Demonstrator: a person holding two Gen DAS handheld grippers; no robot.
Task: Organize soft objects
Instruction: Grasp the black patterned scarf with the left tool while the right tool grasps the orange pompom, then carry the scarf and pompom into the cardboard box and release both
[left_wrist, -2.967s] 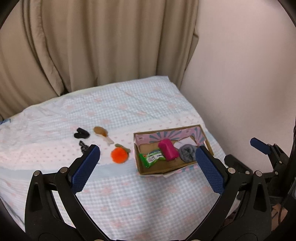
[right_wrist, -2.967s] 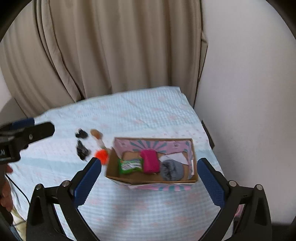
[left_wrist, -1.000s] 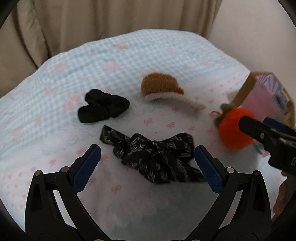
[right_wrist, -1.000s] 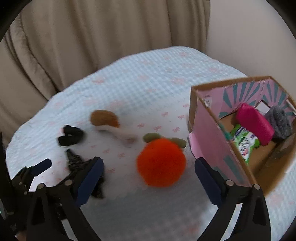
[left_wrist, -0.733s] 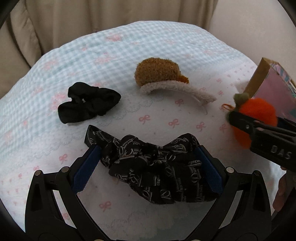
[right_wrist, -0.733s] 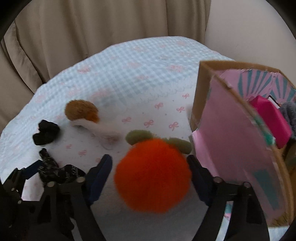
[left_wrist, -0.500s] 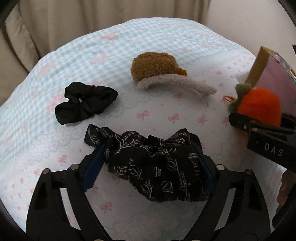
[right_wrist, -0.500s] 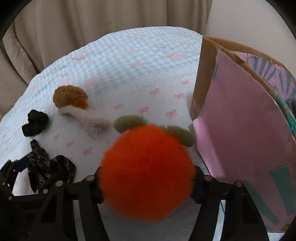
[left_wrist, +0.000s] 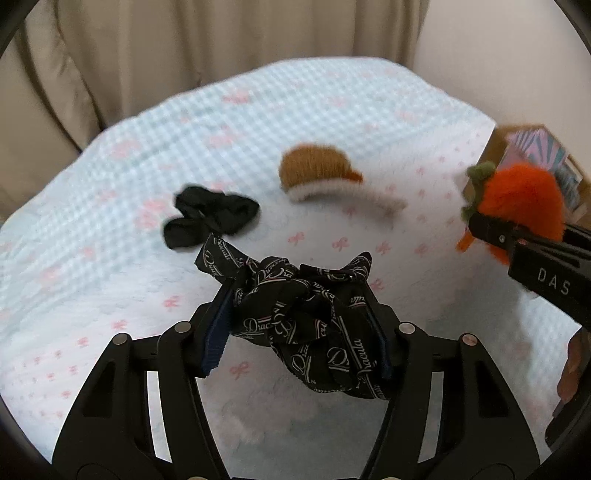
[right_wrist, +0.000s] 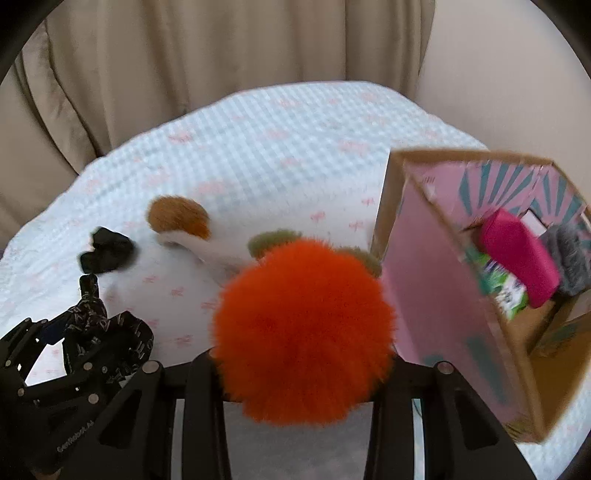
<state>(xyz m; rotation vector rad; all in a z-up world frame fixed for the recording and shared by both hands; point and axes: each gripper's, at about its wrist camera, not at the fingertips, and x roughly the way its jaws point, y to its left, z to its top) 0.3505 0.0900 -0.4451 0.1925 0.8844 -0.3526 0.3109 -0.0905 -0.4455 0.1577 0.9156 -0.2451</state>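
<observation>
Scrunchie (left_wrist: 306, 325), crumpled satin; pompom (right_wrist: 303, 343), round fluffy fur.

The left hand-held gripper (left_wrist: 301, 325), jaws just closing, pinches the black printed scrunchie (left_wrist: 306, 317) above the bedspread (left_wrist: 258, 122).

- Fingertips of the right gripper (right_wrist: 301, 363) buried in the orange pompom (right_wrist: 303, 332); pads out of sight behind the fur.
- Pads of the left gripper (left_wrist: 301, 328) mostly covered by the black printed scrunchie (left_wrist: 310, 325) bunched between them.
- Cardboard box (right_wrist: 461, 325) blurred, cut off at the right edge in the left wrist view; contents partly screened by its near wall.
- Brown-and-white hair clip (left_wrist: 325, 177) smeared; white end crossed by the pompom in the right wrist view.
- Plain black scrunchie (left_wrist: 210, 216) soft-edged.
</observation>
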